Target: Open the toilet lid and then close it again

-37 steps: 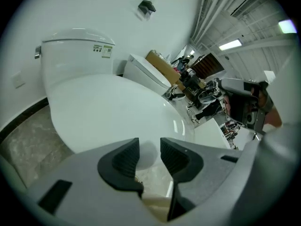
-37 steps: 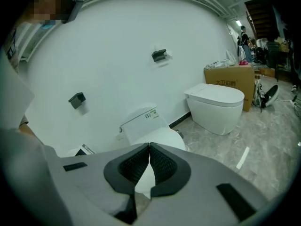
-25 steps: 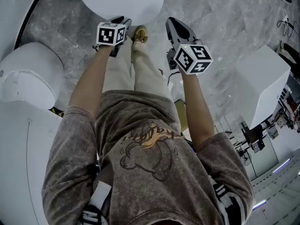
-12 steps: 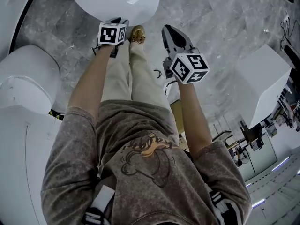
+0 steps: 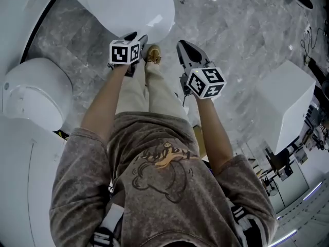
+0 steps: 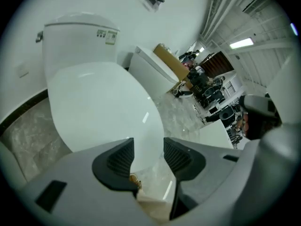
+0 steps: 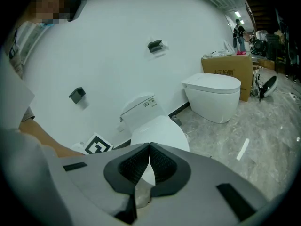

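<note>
Jaws apart and just now opening, the left gripper (image 6: 148, 147) has nothing between its pads; through the gap shows the rounded front edge of the toilet lid (image 6: 99, 107). That lid lies down flat over the bowl, its back edge at the tank (image 6: 80, 39), which stands against the wall. From the head view the left gripper hangs near the lid's front edge. The right gripper (image 7: 149, 147) has its jaws together tip to tip, empty, and is held off the lid's right front, over bare floor (image 5: 241, 40).

The person's shoe (image 5: 153, 53) stands on the floor just in front of the toilet's front edge, between the two grippers. To the right of the toilet the grey marbled floor lies open as far as a second toilet (image 7: 214, 95) by the wall. Another white fixture (image 5: 31, 94) sits close on the left side. A white block (image 5: 290, 102) stands well apart on the right.
</note>
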Demonstrator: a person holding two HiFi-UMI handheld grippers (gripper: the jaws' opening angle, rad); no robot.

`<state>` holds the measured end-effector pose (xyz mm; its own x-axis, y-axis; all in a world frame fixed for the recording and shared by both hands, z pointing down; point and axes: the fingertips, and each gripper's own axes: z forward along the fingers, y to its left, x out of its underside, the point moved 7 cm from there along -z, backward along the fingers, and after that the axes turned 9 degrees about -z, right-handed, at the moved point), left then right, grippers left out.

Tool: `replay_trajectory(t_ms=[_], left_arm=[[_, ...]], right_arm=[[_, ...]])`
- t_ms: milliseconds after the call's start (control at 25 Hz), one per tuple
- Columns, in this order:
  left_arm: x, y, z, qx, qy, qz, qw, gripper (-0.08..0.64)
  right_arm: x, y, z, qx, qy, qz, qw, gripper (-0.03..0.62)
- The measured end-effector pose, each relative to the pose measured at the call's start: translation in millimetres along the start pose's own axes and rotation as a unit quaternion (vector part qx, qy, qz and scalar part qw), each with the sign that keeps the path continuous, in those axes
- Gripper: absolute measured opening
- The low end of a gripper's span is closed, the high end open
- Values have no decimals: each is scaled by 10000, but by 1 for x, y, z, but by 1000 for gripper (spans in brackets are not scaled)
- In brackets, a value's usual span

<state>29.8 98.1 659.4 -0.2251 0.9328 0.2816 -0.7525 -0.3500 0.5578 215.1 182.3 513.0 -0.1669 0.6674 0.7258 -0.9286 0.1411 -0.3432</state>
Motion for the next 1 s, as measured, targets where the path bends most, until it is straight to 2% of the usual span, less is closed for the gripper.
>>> replay_trajectory(t_ms=[240, 480, 680, 840, 1000], left_arm=[[-46, -75, -117, 432, -723, 327, 9959, 192], [-73, -133, -236, 823, -1397, 820, 9834, 192], [-96, -155, -314, 920, -2131, 1103, 9664, 192], [-95, -158, -357, 820, -2751, 1134, 9512, 192], [-84, -147, -374, 840, -3155, 1242, 9370, 190]], right_arm=[[-61, 28, -38, -273, -382, -207, 9987, 28], [-113, 79, -71, -818, -706, -644, 9921, 28], [-151, 108, -92, -965, -1055, -1116, 9834, 28], [-168, 116, -110, -783, -1354, -1276, 9794, 28], [-172, 116, -117, -523, -1579, -1303, 9774, 28]])
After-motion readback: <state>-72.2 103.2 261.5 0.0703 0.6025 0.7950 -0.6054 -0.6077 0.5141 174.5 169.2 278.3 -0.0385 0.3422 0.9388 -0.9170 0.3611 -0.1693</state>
